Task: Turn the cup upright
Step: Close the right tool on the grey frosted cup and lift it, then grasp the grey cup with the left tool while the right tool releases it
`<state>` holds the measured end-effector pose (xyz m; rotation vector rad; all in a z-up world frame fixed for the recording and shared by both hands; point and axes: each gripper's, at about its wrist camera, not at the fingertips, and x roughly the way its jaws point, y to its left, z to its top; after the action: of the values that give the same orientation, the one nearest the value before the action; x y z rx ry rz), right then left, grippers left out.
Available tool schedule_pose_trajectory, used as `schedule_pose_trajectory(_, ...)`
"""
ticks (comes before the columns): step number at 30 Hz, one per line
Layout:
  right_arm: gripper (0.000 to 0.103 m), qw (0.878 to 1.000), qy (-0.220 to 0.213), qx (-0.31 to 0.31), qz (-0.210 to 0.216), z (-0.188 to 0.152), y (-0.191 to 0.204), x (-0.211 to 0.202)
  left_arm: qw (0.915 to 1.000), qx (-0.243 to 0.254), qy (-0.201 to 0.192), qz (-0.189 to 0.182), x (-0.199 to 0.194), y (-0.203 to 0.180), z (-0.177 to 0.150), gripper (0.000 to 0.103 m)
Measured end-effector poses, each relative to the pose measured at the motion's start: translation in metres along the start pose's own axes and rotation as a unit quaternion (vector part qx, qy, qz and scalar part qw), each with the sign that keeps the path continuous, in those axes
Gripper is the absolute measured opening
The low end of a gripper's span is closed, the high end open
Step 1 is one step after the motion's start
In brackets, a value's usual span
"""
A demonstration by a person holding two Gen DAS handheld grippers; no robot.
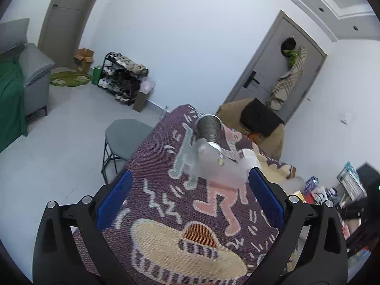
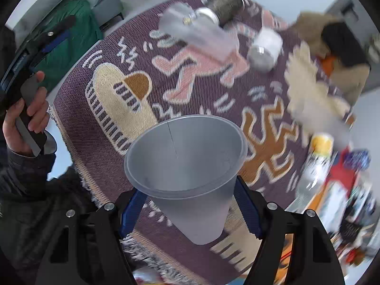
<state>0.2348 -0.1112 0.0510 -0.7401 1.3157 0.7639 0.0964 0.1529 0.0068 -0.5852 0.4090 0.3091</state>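
One grey cup [image 2: 187, 166] pinched between the blue pads of the right claw [image 2: 190, 204], mouth tilted toward the camera, inside bare, held above the patterned rug [image 2: 99, 142] covering the bench. Farther off in the right wrist view, a white can [image 2: 266, 47] and a ribbed metal tin [image 2: 225, 4] lying on the rug; at left, the left claw [image 2: 47, 40] held in a hand [image 2: 26, 116]. From the left wrist view only: left claw [image 1: 190, 201] spread wide over the rug, gripping nothing; beyond, the tin [image 1: 209, 128], grey stool [image 1: 123, 137], shoe rack [image 1: 123, 78] and door [image 1: 273, 71]. No cup in sight there.
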Motion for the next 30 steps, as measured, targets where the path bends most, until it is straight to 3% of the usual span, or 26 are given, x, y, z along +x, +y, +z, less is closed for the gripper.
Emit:
schedule_pose_trajectory(7, 0.073, 0.993, 0.018, 0.081, 0.089, -0.007, -0.020, 0.031, 0.9999, -0.007, 0.004, 0.013, 0.001, 0.012, 0.002, 0.097)
schedule_pose_trajectory(19, 0.074, 0.975, -0.017, 0.169, 0.141, 0.003, -0.047, 0.097, 0.9972, 0.053, 0.052, 0.010, 0.012, -0.008, -0.016, 0.097)
schedule_pose_trajectory(21, 0.077, 0.973, -0.035, 0.176, 0.144, 0.001, -0.045, 0.097, 0.9965, 0.058, 0.060, 0.004, 0.014, -0.013, -0.018, 0.097)
schedule_pose_trajectory(23, 0.088, 0.971, -0.060, 0.183, 0.144, -0.003, -0.045, 0.091, 0.9952, 0.064, 0.073, -0.009, 0.018, -0.021, -0.021, 0.097)
schedule_pose_trajectory(26, 0.089, 0.967, -0.104, 0.181, 0.146, -0.014, -0.045, 0.080, 0.9927, 0.070, 0.090, -0.037, 0.023, -0.032, -0.029, 0.097)
schedule_pose_trajectory(30, 0.089, 0.952, -0.155, 0.207, 0.162, -0.036, -0.050, 0.076, 0.9879, 0.078, 0.110, -0.076, 0.027, -0.053, -0.042, 0.097)
